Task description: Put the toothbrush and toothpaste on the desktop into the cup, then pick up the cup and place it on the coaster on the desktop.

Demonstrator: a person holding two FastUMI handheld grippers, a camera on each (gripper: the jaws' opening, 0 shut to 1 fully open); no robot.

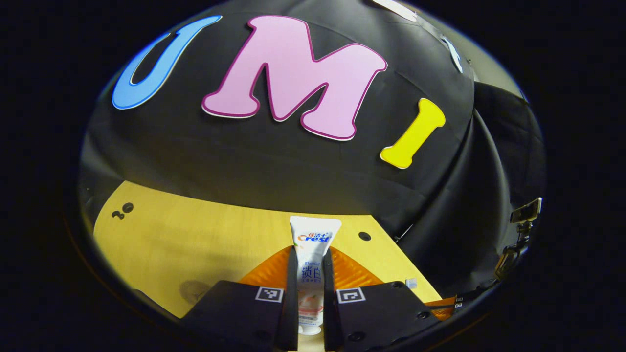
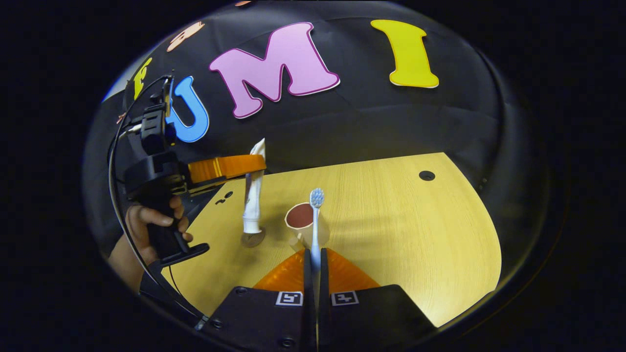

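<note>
The left gripper [image 1: 310,288] pinches the toothpaste [image 1: 312,264] upright, cap down, its long axis vertical above the desktop [image 2: 391,220]. The right gripper [image 2: 311,274] clamps the toothbrush [image 2: 315,225], bristles toward twelve o'clock, over the cup [image 2: 301,217], with the toothpaste at its nine o'clock.

In the left gripper view, the left tongs [image 1: 310,274] point forward, their two fingers [image 1: 292,293] drawn in close and pressing either side of the toothpaste tube [image 1: 312,264], which stands up between them.

In the right gripper view, the right tongs [image 2: 311,274] also point forward with the fingers [image 2: 307,278] nearly together, clamped on the handle of the toothbrush [image 2: 316,225], whose bristle end rises beyond the tips.

The same view shows the left tongs off to the left, held level above the worktop [image 2: 391,220], gripping the tube so that it hangs cap down. A hand [image 2: 154,225] is wrapped around the grip below that tool's body, fingers curled round it.
</note>
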